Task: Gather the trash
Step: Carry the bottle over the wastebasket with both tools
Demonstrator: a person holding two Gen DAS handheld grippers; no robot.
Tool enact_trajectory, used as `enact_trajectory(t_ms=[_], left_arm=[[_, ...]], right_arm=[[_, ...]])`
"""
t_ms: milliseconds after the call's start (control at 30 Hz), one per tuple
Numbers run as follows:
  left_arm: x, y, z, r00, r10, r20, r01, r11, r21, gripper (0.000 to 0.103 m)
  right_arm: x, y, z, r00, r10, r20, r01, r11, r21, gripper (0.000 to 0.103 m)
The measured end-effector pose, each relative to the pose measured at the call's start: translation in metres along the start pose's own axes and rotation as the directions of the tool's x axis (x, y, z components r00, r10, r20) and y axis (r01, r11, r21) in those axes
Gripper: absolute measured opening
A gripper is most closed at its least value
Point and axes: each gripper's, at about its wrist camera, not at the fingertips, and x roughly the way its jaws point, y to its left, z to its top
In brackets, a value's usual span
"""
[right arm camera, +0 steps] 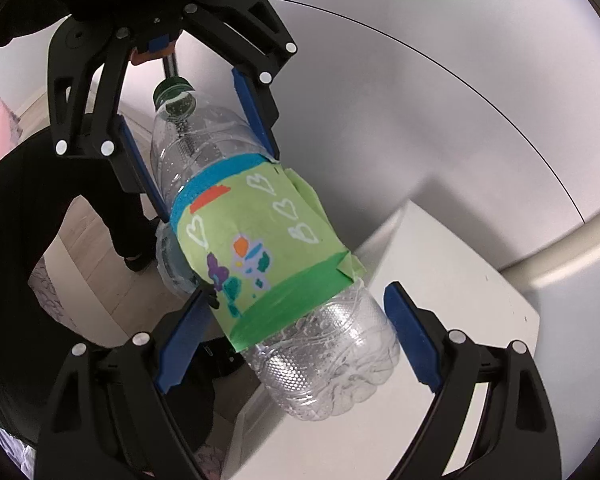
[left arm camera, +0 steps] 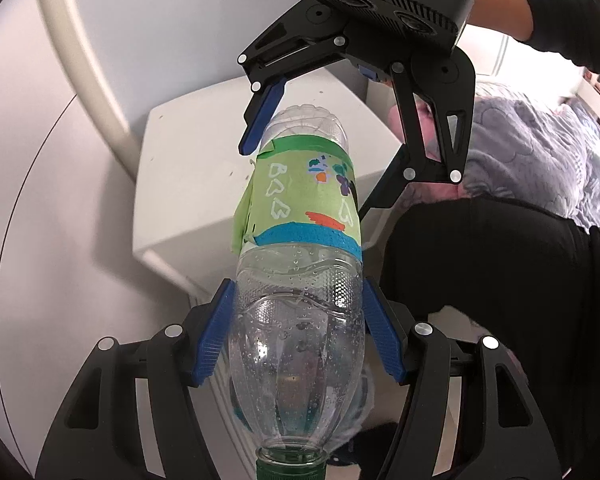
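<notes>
green hand-drawn label, no readable writing, on bottle (left arm camera: 300,280) clamped by left gripper (left arm camera: 298,336); right gripper (right arm camera: 296,344) apart.

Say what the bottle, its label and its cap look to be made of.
Bottle: clear thin plastic, glossy, embossed dots, droplets inside. Label: likely matte green paper, hand-coloured, edges lifting and folded. Cap: dark green, probably hard plastic.
</notes>
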Motion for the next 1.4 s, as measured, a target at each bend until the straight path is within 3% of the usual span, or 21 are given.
enact_trajectory(t_ms=[333,600,1400], left_arm=[[-0.02,0.003,-0.058,0.999,0.036,-0.013,-0.037,0.995,-0.093,0.061],[-0.015,0.003,-0.1,0.999,0.027,-0.023,-0.031,0.986,-0.167,0.061],[0.082,0.022,-0.19,0.992,-0.111,-0.052,0.09,0.951,-0.297,0.062]], right_arm=[[0.027,0.011,0.033,0.998,0.061,0.008,-0.06,0.995,-0.078,0.084],[0.058,0.022,0.044,0.992,0.125,-0.01,-0.126,0.986,-0.11,0.084],[0.179,0.024,0.045,0.949,0.271,-0.162,-0.292,0.949,-0.117,0.084]])
